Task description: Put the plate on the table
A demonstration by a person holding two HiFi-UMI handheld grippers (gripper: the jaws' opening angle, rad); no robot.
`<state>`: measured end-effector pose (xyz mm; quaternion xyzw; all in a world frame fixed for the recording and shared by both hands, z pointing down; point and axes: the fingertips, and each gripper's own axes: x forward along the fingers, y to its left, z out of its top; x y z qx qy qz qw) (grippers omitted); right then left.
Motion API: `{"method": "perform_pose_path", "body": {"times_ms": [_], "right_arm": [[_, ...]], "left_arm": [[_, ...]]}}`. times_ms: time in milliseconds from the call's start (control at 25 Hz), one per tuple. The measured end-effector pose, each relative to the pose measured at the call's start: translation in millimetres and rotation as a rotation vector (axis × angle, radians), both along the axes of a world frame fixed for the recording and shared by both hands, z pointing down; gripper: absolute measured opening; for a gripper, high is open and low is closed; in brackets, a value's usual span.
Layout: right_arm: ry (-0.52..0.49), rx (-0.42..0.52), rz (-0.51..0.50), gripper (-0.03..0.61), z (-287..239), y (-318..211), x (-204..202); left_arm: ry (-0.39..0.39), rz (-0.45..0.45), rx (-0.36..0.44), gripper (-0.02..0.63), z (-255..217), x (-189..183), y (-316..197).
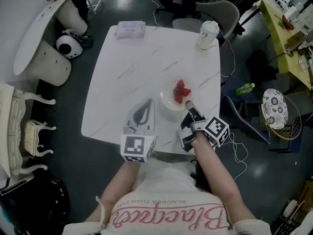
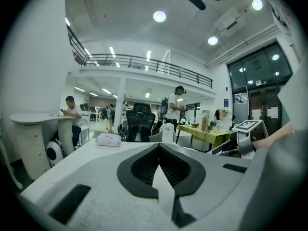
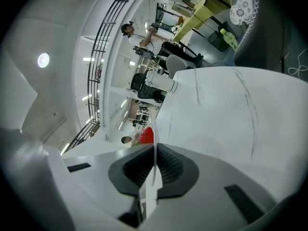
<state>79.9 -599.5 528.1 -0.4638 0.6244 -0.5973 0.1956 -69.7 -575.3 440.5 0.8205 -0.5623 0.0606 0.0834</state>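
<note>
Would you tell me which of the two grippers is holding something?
The right gripper: its jaws clamp the plate by its rim; the left gripper is shut on nothing.

Your right gripper (image 1: 190,105) covers the near rim of the round white plate (image 1: 167,102) in the head view, so the pinch itself is hidden from you there. In the right gripper view the plate shows only as a thin edge-on line, and the red fruit (image 3: 147,135) (strawberries, probably) is a sliver behind the jaw. The soft white packet (image 1: 130,29) and the print on the tall white cup (image 1: 208,35) are too small to make out.
</note>
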Motion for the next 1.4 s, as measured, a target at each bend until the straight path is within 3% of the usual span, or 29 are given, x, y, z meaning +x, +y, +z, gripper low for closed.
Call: {"method": "perform_pose_path", "body": {"times_ms": [520, 760, 920, 1280, 1400], "right_arm": [[0.057, -0.103, -0.041, 0.011, 75.8, -77.0, 2.2], [0.169, -0.098, -0.052, 0.011, 93.7, -90.9, 5.5], [0.359, -0.062, -0.073, 0.012, 96.4, -98.9, 11.9], [0.981, -0.045, -0.218, 0.102, 107.2, -97.9, 23.8], [1.069, -0.035, -0.245, 0.104, 108.5, -96.3, 23.4]], "left_arm": [[-0.037, 0.041, -0.082, 0.003, 30.9, 23.2, -59.4], [-0.029, 0.034, -0.115, 0.003, 44.9, 23.7, -70.1], [-0.028, 0.031, -0.117, 0.002, 48.1, 23.5, -73.9], [-0.045, 0.015, -0.109, 0.003, 44.6, 15.1, -66.5], [-0.048, 0.006, -0.106, 0.003, 41.8, 11.0, -61.5]]}}
